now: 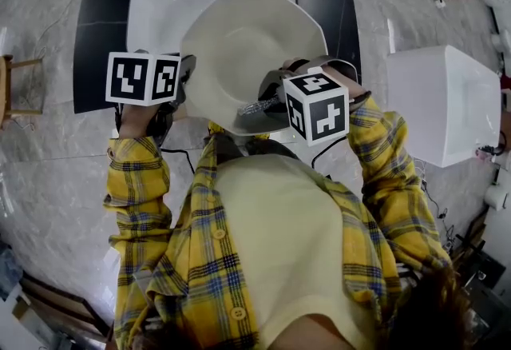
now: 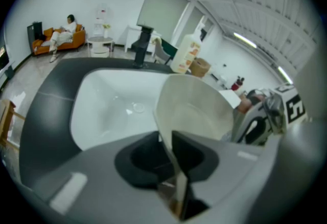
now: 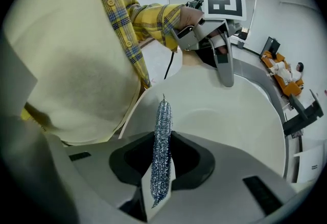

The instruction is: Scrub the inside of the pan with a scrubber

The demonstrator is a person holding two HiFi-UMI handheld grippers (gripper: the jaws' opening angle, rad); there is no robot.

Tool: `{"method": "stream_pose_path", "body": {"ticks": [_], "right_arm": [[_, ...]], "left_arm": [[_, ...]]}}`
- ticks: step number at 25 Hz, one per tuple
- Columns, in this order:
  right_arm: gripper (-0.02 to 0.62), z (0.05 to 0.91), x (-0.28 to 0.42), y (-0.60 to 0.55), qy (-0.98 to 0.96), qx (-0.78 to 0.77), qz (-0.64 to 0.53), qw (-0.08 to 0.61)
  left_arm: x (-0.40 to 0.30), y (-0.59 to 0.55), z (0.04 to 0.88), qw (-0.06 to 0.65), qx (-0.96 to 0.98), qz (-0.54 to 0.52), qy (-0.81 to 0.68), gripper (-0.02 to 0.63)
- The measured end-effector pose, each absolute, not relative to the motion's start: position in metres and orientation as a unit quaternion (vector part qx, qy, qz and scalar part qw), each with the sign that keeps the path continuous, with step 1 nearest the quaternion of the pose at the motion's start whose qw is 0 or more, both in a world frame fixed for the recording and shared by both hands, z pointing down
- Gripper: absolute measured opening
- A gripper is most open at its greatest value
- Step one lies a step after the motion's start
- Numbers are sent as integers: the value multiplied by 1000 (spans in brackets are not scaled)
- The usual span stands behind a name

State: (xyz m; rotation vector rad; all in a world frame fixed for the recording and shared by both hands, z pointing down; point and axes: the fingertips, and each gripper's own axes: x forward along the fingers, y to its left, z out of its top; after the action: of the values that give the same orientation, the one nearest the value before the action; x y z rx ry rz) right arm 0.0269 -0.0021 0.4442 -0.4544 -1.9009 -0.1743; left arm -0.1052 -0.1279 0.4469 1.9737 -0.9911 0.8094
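pan (image 1: 247,45): tilted up above the sink (image 1: 156,1), hollow side facing me; pale, thin wall, faceted rim
left claw (image 2: 171,149): clamped on the pan's rim at its left side, the wall pinched between both jaws
right claw (image 3: 162,159): closed on the scrubber (image 3: 163,115), which stands flat and upright between the jaws, its tip over the pan's inside by the near rim; I cannot tell if it touches
scrubber feel: I judge it a light, springy metal mesh that squashes flat, so I pinch it low and firm or it may drag out
pan feel: I judge it stiff, light and smooth, likely slippery; held at one rim point, it will want to swing under pressure
where to hold: the rim, seated deep in the jaws, scrubbing toward the held side
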Motion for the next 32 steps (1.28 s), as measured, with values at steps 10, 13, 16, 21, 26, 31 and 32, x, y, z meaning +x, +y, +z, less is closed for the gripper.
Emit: {"method": "stream_pose_path", "body": {"ticks": [10, 13, 16, 21, 26, 31, 32], "right_arm": [[83, 438, 53, -5, -743, -246, -97, 615], [83, 432, 48, -18, -758, -220, -111, 604], [83, 425, 38, -40, -778, -176, -144, 586], [83, 416, 14, -75, -792, -106, -242, 550], [83, 412, -4, -107, -787, -56, -322, 523], [83, 414, -14, -132, -751, -38, -408, 518], [83, 414, -16, -135, -745, -36, -423, 514]], "left_arm": [[-104, -128, 448, 378, 774, 325, -390, 81], [-104, -128, 448, 377, 774, 325, -390, 80], [-104, -129, 448, 377, 774, 324, -391, 80], [-104, -128, 448, 377, 774, 326, -391, 80], [-104, -128, 449, 378, 773, 325, -393, 80], [-104, -128, 449, 378, 772, 326, -393, 80], [-104, -128, 449, 378, 773, 325, -393, 80]]}}
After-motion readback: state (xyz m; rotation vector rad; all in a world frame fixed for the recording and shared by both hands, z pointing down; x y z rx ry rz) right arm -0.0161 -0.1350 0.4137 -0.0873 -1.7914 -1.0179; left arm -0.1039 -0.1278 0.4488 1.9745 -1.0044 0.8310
